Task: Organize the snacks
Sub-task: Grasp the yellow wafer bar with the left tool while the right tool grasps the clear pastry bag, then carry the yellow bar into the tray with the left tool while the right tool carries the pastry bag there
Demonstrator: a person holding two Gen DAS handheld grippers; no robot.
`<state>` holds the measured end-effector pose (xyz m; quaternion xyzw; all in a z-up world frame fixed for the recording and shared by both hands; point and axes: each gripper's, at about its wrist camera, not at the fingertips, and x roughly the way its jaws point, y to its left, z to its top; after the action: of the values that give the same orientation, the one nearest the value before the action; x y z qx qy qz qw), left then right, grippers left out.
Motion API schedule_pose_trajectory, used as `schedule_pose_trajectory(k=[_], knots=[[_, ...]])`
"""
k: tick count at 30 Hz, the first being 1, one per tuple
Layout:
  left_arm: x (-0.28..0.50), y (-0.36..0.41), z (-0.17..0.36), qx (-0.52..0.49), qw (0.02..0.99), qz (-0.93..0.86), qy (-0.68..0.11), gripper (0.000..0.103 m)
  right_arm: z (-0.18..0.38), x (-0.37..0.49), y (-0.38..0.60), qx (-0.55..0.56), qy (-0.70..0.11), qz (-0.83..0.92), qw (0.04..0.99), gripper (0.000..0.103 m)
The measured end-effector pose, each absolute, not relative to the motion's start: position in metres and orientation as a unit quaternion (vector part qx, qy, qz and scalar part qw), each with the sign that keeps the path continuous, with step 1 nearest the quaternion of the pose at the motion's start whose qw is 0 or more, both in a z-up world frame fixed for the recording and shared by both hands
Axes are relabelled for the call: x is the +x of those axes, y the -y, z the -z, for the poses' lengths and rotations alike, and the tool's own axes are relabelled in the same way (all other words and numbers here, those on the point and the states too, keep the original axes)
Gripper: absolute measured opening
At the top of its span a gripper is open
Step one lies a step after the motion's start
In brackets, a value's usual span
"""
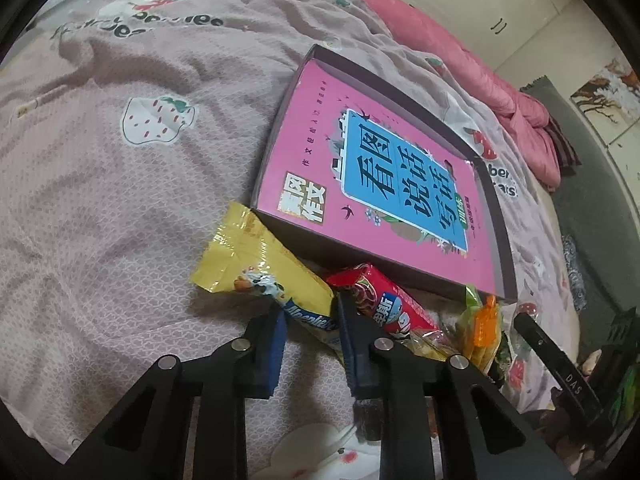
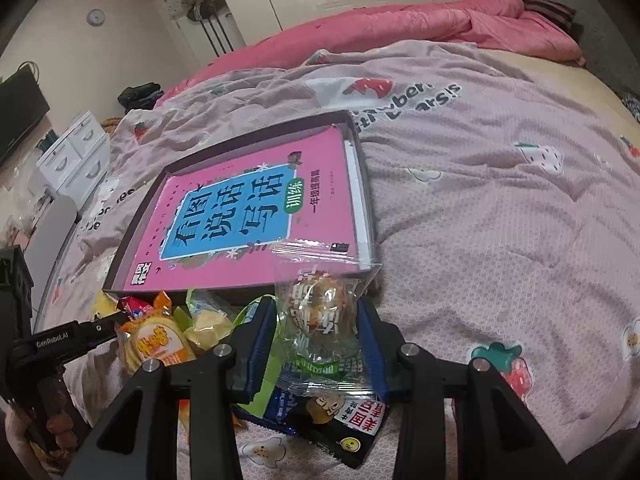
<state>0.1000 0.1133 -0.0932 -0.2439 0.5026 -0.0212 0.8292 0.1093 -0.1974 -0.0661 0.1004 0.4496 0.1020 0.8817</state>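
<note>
A shallow dark box (image 2: 362, 168) holds a pink book (image 2: 240, 216). Beside it, the left gripper (image 1: 310, 320) pinches a yellow snack packet (image 1: 260, 264); the right gripper (image 2: 316, 320) pinches a clear pastry packet (image 2: 320, 300).

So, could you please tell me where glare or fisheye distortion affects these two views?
Left wrist view: glare streaks the yellow snack packet, and the box edges bow with the fisheye. Right wrist view: the clear-wrapped pastry in the right gripper shows faint reflections; dark vignette fills the corners in both views.

"genrobot.ai" on left gripper (image 2: 64, 340), "das" on right gripper (image 1: 572, 378), "看图说话写话" on pink book (image 2: 256, 208)
</note>
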Motion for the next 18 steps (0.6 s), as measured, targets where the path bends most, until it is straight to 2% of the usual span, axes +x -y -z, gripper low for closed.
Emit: schedule_pose_trajectory(k=[8,18], knots=[[0.092,-0.11,0.079,-0.229,0.841,0.032,-0.489,0.015,0.056,0.103,0.191,0.08,-0.428,-0.116,0.892,0.041],[0.076,-0.108,0.06,-0.224,0.851,0.055,-0.472,0.013,0.046,0.096,0.188,0.069,-0.406,-0.127,0.902,0.041]])
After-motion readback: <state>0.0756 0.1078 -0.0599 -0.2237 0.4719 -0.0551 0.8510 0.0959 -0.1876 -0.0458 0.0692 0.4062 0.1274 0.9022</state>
